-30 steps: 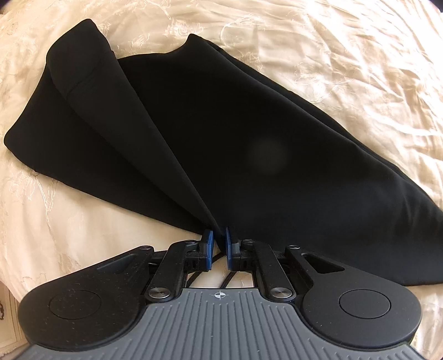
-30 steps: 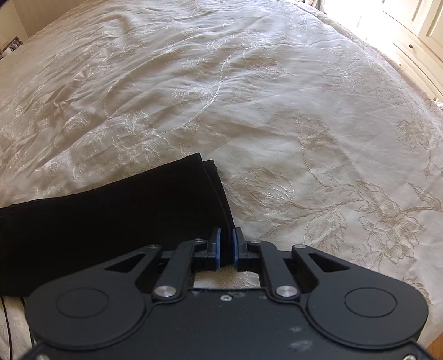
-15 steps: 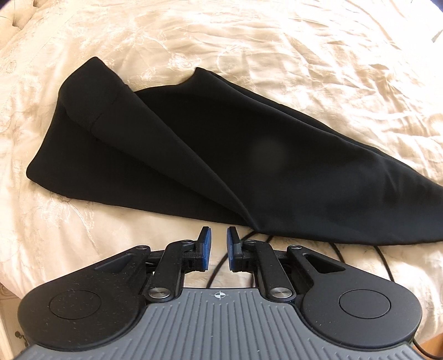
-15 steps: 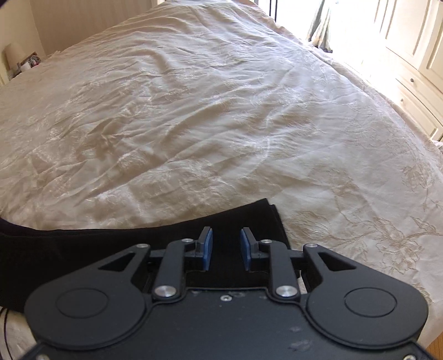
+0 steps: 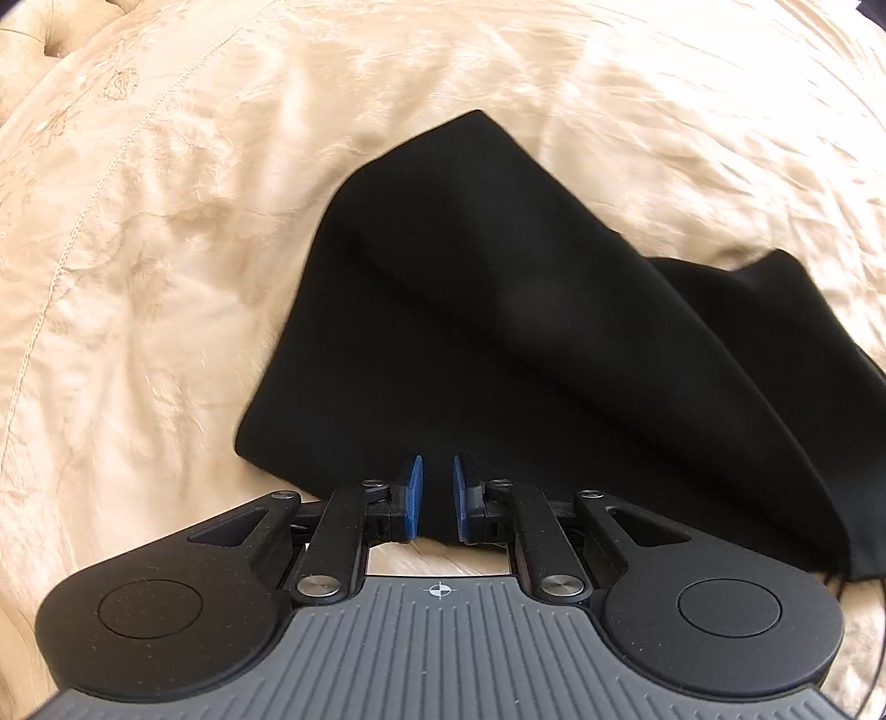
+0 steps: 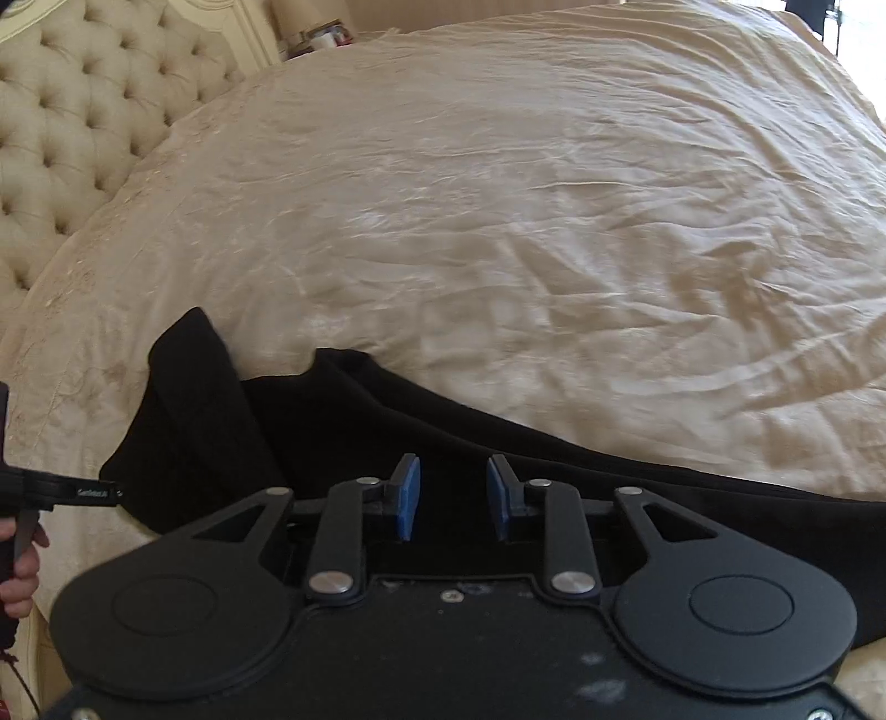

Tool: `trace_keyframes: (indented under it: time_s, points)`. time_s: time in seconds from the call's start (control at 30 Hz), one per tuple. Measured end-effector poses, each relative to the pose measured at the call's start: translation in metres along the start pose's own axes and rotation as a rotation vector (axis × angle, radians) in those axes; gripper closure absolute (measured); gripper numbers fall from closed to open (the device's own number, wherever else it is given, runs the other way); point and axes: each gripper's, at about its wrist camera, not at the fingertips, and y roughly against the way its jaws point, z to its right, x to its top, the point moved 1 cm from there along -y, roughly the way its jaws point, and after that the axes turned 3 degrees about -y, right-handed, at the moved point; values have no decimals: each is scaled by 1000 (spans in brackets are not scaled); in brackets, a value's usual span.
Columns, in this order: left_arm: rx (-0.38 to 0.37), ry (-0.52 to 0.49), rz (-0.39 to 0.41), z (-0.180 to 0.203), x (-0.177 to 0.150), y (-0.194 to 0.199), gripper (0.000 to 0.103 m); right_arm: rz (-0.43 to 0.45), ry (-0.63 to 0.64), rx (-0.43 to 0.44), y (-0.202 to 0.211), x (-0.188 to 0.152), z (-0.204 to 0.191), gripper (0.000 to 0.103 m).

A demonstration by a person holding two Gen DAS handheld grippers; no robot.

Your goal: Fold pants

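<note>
Black pants (image 5: 526, 343) lie folded lengthwise on a cream bedspread (image 5: 166, 249). In the left wrist view their wide end fills the middle and runs off to the right. My left gripper (image 5: 433, 493) is open a little and empty, just above the pants' near edge. In the right wrist view the pants (image 6: 343, 443) stretch across the lower frame. My right gripper (image 6: 453, 501) is open and empty over them. The left gripper's body (image 6: 33, 487) and the hand holding it show at the left edge.
The embroidered bedspread (image 6: 526, 221) spreads wide behind the pants. A tufted headboard (image 6: 72, 111) stands at the far left, with small items on a nightstand (image 6: 315, 36) beyond it. A thin black cable (image 5: 877, 653) runs at the right edge.
Both grippers have let go of the pants and opened. The left gripper has swung over to the pants' wide end. The right gripper has turned left along the pants, toward the headboard.
</note>
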Motion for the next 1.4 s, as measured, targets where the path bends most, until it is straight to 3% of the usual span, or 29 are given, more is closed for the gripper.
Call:
trace_keyframes:
  time_s: [0.13,0.33,0.6,0.83,0.93,1.0,1.2,1.3,1.4]
  points:
    - [29,-28,0,-29,31,-32,91,-61,70,61,-48,14,-72,72]
    - [-27,6,-51,-48,59,-76,91,-142,180,88,-99,35,-129,71]
    - [-112,89,-52,-66,66,-82,91,-179,219,73,-151,61,-150,70]
    - [-177,178,-50,-92,66,-78,91,-224,164,104,-189,74,-154,70]
    - [-33,171,-39,-109,66,-72,91,-248,132,123,-200,70,-159,67]
    - [19,184,-25,-123,65,-65,91,-274,128,158,-202,64,-166,67]
    - [39,289,39,-170,71,-38,91,-383,247,357,-182,24,-218,67]
    - [15,291,63,-172,80,-23,91,-397,340,364,-172,-1,-240,67]
    - [-42,235,73,-152,84,-17,91,-362,307,352,-159,-7,-241,67]
